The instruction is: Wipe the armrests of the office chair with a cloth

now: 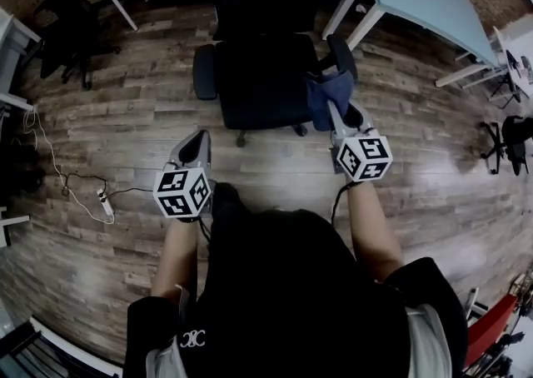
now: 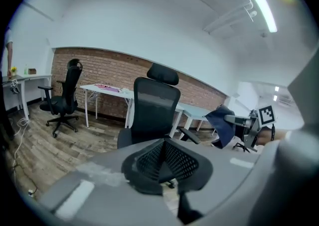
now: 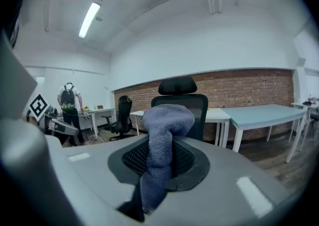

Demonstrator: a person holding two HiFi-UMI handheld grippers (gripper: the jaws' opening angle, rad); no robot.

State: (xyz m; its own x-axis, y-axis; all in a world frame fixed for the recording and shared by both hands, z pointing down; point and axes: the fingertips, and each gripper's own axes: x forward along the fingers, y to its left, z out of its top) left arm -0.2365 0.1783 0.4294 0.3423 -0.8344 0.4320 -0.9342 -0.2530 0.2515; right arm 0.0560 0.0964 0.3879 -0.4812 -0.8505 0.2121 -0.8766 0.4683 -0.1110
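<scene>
Cloth (image 1: 323,95): clamped in right gripper (image 1: 336,111), near upper-right armrest (image 1: 342,53).
Left gripper (image 1: 198,141): closed, empty.
Progress: apparently early; both armrests unwiped.

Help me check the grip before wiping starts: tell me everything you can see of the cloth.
The cloth is blue-grey and looks like soft, looped terry. It is pinched between the right tongs, which are shut on its middle. A rounded bunch bulges above them and a narrower tail hangs below. From the head view it reads darker blue, draped ahead of the tongs by the near end of the chair's armrest. Whether it touches the armrest cannot be told. Nothing else holds it.
</scene>
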